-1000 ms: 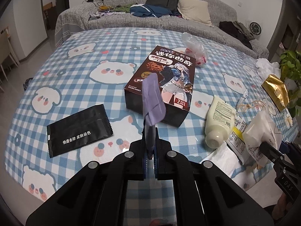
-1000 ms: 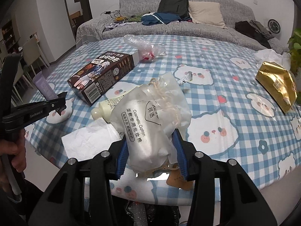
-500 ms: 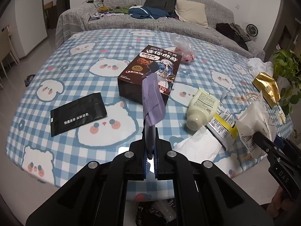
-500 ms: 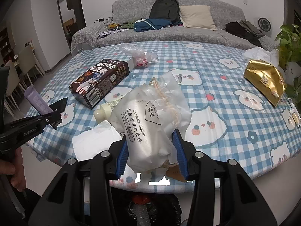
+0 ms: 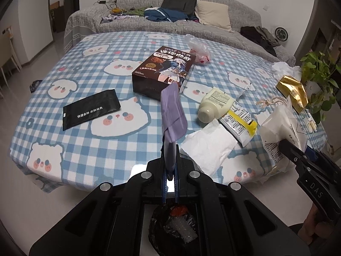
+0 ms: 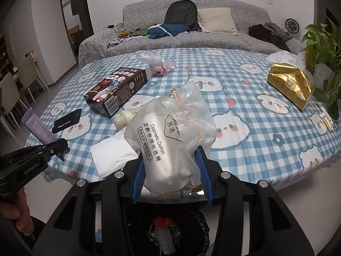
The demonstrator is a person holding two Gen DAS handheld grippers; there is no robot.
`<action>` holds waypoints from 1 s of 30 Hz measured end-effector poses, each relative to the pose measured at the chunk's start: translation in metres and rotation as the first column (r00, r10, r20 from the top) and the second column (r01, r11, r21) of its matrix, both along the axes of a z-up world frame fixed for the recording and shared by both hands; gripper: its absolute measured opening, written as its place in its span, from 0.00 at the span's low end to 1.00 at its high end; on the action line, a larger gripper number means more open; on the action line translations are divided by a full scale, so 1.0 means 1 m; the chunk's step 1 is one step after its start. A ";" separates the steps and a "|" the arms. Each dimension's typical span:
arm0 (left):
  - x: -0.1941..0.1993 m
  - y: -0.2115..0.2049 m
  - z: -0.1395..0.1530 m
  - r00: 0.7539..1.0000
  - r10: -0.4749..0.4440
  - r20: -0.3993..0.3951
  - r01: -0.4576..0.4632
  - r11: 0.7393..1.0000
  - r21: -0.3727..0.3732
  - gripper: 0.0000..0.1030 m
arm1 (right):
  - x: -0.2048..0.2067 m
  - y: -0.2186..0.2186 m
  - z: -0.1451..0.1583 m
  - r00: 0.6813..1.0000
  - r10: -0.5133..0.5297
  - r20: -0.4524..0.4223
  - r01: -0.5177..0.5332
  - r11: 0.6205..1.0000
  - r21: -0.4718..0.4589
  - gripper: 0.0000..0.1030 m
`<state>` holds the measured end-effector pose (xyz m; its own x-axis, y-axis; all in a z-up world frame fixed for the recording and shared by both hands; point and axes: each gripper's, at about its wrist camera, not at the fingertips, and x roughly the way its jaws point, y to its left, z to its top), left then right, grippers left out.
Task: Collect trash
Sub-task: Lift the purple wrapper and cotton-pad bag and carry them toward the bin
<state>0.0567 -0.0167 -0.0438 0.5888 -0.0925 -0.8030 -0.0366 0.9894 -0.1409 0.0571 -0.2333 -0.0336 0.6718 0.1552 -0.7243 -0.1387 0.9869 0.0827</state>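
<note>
- Two pieces of trash were held clear of the checked tablecloth (image 5: 85, 149), one per gripper, presumably for dropping together.
- Left gripper (image 5: 169, 166): jaws nearly shut, pinching the flat tail of a purple tube (image 5: 173, 115), which stood up ahead of the jaws.
- Right gripper (image 6: 171, 170): jaws partly open, clamped on a crinkled cosmetic-cotton bag (image 6: 168, 140), bulging up between the pads with its rope cord trailing.
- Below and behind both jaws sat a black-lined trash bin (image 6: 170, 232), probably the drop target.
- Beyond the jaws lay a cookie box (image 5: 164, 70), black sachet (image 5: 90, 112), cream bottle (image 5: 215, 104) and white tissue (image 5: 210, 147), not yet collected.
</note>
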 end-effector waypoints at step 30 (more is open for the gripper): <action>-0.066 -0.004 -0.016 0.999 -0.009 -0.047 0.007 0.999 -0.032 0.04 | -0.056 0.007 0.012 1.000 -0.014 0.015 0.013 1.000 0.016 0.42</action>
